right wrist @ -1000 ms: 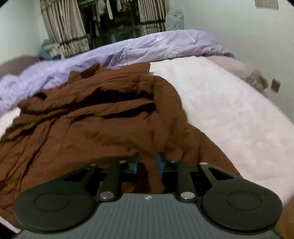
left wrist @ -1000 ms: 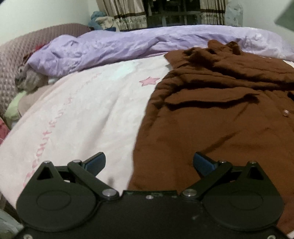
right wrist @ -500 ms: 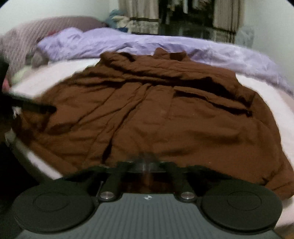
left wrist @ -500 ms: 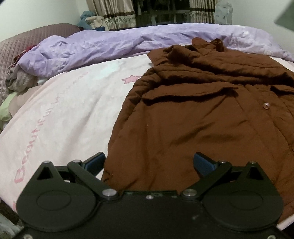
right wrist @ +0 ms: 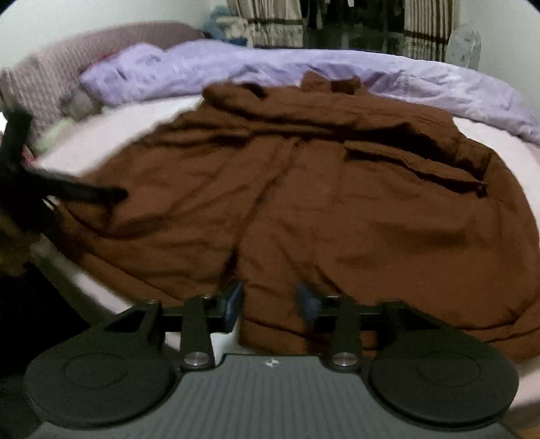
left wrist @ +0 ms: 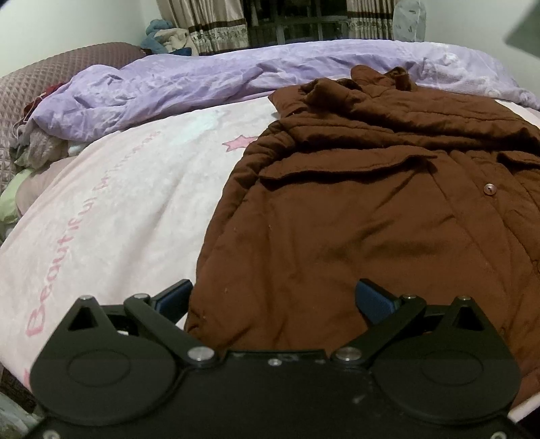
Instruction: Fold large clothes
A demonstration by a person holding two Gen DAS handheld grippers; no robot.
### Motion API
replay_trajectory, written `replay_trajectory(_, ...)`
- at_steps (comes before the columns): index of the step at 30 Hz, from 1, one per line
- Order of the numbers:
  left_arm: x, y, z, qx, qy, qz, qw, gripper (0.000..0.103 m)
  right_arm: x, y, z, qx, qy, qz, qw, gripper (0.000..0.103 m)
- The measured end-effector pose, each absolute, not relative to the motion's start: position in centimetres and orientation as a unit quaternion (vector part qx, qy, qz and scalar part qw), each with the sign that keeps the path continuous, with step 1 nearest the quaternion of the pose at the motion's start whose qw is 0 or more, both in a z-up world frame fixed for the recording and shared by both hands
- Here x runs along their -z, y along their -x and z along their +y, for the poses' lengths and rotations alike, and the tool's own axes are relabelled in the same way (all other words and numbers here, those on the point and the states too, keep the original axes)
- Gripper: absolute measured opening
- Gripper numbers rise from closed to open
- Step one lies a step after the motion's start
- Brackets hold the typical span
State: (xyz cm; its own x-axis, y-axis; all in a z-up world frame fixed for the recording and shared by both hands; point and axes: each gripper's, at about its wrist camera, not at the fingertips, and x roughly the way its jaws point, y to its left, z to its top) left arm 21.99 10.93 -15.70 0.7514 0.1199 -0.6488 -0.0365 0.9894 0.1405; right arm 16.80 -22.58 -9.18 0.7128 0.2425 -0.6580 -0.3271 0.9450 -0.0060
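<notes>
A large brown quilted coat [left wrist: 354, 209] lies spread on the bed, collar toward the far side, hem toward me; it also fills the right wrist view [right wrist: 303, 189]. My left gripper [left wrist: 275, 300] is open wide, its blue pads either side of the coat's near left hem corner, holding nothing. My right gripper [right wrist: 270, 300] is open, with the coat's near hem edge lying between its pads. The left gripper's dark frame [right wrist: 67, 192] shows at the left edge of the right wrist view, over the coat's left side.
The bed has a pale pink sheet [left wrist: 111, 209] with pink lettering. A crumpled lilac duvet [left wrist: 209, 81] lies along the far side. A quilted mauve headboard [left wrist: 44, 77] and loose clothes [left wrist: 37, 152] are at the left. Curtains [left wrist: 209, 23] hang behind.
My right gripper swung left along the coat's hem and opened, letting go of the fabric. My left gripper shifted slightly right toward the coat's left hem, staying open.
</notes>
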Motion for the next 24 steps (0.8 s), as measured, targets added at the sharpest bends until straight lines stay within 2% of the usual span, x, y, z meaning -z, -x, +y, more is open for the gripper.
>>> replay_trajectory(1,15.7,-22.0,10.9,-0.042,-0.059,0.350,0.934,0.103,8.8,-16.8,-23.2,-0.154,0.043,0.345,0.925,0.006)
replay_trajectory(2,15.8,-22.0,11.0,-0.041,-0.058,0.350,0.934,0.103,8.3,-17.0,-23.8,-0.155,0.018,0.344,0.926,0.004)
replay_trajectory(5,15.8,-22.1,11.0,-0.040,-0.056,0.351,0.934,0.103,7.3,-17.1,-25.0,-0.158,-0.021,0.340,0.927,0.004)
replay_trajectory(11,15.9,-22.0,11.1,-0.039,-0.054,0.351,0.934,0.103,7.7,-17.1,-23.8,-0.143,0.003,0.347,0.927,0.004)
replay_trajectory(18,16.0,-22.0,11.1,-0.040,-0.054,0.352,0.934,0.103,6.5,-16.9,-24.1,-0.139,-0.018,0.327,0.935,0.004)
replay_trajectory(24,16.0,-21.9,11.2,-0.038,-0.054,0.352,0.934,0.103,4.6,-17.2,-27.1,-0.155,-0.137,0.296,0.933,0.004)
